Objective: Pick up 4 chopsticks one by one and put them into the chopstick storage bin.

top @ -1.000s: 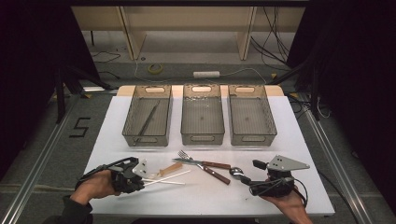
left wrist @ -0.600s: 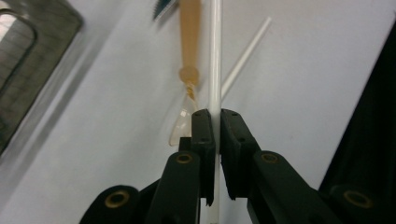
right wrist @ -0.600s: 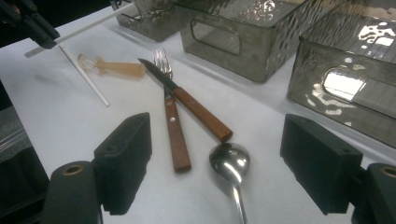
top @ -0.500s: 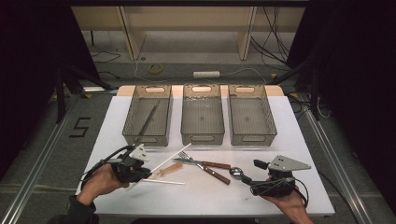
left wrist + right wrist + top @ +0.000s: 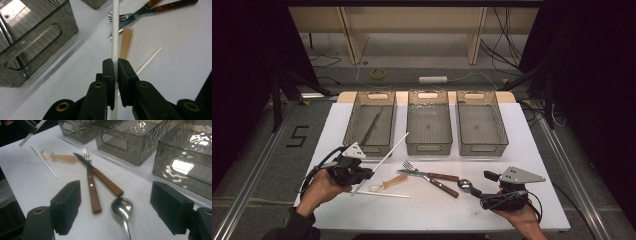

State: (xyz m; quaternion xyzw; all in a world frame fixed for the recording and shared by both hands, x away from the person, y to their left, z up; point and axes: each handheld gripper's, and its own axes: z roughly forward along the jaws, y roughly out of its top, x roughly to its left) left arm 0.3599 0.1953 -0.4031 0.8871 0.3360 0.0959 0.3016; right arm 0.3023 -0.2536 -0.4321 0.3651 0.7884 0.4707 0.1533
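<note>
My left gripper (image 5: 360, 173) is shut on a thin white straw (image 5: 387, 152) near its lower end. The straw slants up toward the gap between the left bin (image 5: 377, 94) and the middle bin (image 5: 428, 94). In the left gripper view the straw (image 5: 115, 30) runs straight up from between the closed jaws (image 5: 116, 65). A second white straw (image 5: 387, 194) lies flat on the table. At the front right, my right gripper (image 5: 484, 190) stands open just behind a metal spoon (image 5: 122, 207), with nothing between its jaws (image 5: 117, 195).
A wooden-handled fork (image 5: 422, 173) and knife (image 5: 439, 184) lie crossed mid-table. A small tan-handled spoon (image 5: 388, 182) lies beside the loose straw. Three clear bins stand in a row at the back, the right one (image 5: 474, 94) empty. A dark slim utensil (image 5: 372, 126) lies in the left bin.
My left gripper has risen and moved away from the table's front edge with the straw, which now slants up off the table. The right gripper has stayed put.
</note>
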